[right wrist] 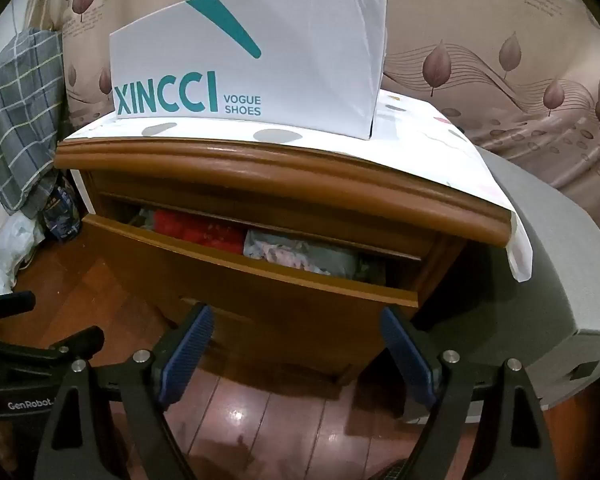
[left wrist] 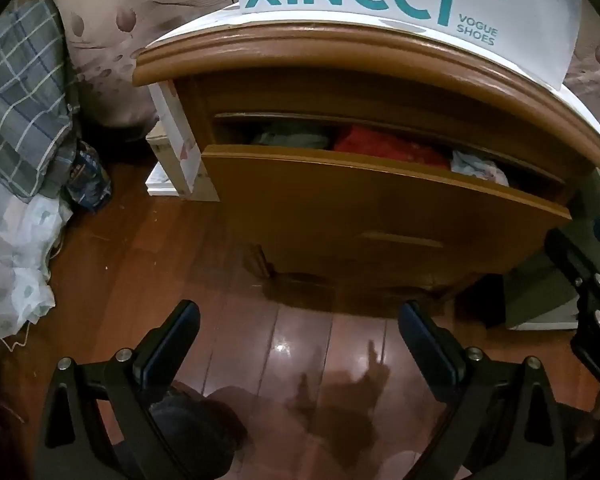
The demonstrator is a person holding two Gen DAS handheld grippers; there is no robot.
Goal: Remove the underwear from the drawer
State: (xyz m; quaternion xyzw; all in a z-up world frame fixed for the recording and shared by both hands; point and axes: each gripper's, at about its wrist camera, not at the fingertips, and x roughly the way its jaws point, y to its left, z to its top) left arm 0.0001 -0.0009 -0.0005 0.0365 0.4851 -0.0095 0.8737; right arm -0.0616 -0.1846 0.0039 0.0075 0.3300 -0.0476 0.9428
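- Drawer [right wrist: 260,280], wooden, top one of a bedside cabinet [right wrist: 284,178]: pulled partly out, front panel tilted toward the cameras.
- Contents of drawer, left to right in the right wrist view: grey-green cloth [right wrist: 146,218] at the far left, mostly hidden; folded red garment [right wrist: 200,228]; pale floral-patterned garment [right wrist: 284,252]; grey-green garment [right wrist: 340,262] at the right end. All packed close, touching. Which pieces are underwear: cannot tell.
- Same contents in the left wrist view: grey-green bundle [left wrist: 292,136], red garment [left wrist: 388,146], pale garment [left wrist: 476,166].
- White shoe box [right wrist: 252,68], teal lettering "XINCCI VOGUE SHOES", upright on the cloth-covered cabinet top; interior not visible.
- Left gripper [left wrist: 299,330]: fingers wide apart, nothing between, above the wooden floor [left wrist: 148,248], short of the drawer.
- Right gripper [right wrist: 296,340]: fingers wide apart, nothing between, just before the drawer front.
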